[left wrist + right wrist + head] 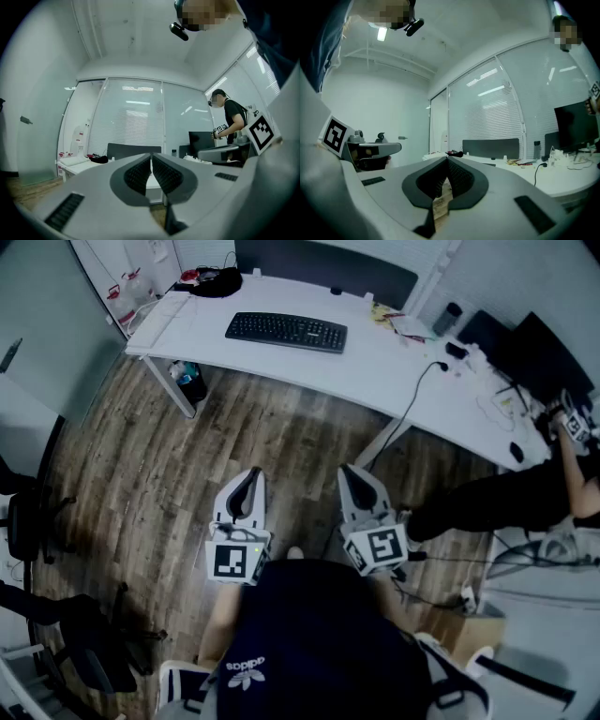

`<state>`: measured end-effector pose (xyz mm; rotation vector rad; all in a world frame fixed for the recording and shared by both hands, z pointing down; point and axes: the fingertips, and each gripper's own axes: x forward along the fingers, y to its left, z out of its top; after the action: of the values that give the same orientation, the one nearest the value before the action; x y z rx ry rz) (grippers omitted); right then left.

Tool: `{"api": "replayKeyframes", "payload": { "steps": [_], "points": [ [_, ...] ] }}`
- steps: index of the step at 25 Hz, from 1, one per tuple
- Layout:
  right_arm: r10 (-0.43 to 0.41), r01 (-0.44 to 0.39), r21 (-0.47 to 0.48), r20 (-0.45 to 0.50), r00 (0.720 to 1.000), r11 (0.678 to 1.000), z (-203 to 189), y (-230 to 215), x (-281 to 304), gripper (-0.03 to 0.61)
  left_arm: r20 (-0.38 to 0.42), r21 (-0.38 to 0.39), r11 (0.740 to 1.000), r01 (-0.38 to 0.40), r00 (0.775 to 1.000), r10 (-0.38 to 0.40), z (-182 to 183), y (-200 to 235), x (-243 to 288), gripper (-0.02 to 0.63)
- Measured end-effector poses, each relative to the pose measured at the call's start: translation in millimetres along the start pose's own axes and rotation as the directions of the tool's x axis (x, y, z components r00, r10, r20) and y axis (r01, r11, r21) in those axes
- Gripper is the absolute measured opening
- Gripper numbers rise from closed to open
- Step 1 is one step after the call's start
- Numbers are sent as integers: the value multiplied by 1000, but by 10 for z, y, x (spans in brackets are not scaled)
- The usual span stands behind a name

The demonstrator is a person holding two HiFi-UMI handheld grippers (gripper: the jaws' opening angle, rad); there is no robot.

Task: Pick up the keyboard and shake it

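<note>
A black keyboard [286, 331] lies flat on the white desk [375, 362] at the far side of the head view. Both grippers are held close to the person's body, well short of the desk, over the wooden floor. My left gripper [247, 483] is shut with nothing between its jaws. My right gripper [355, 480] is shut and empty too. In the left gripper view the closed jaws [151, 157] point level toward the desk. In the right gripper view the closed jaws [447, 161] also point at the desk [562, 180]; the keyboard is barely visible there.
Another person [525, 498] sits at the right end of the desk beside a dark monitor [548, 352]. A cable [410, 404] hangs off the desk edge. A black bag [214, 282] lies at the desk's far left. Office chairs [56, 615] stand at the left.
</note>
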<state>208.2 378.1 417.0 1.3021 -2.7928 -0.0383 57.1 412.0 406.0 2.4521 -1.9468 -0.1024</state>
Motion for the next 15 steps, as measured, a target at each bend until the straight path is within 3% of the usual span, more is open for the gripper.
{"api": "replayKeyframes", "payload": {
  "steps": [15],
  "points": [
    [-7, 7, 11, -13, 1000, 1000, -17, -1, -71, 5, 2, 7, 999, 34, 999, -34, 47, -127, -41, 14]
  ]
}}
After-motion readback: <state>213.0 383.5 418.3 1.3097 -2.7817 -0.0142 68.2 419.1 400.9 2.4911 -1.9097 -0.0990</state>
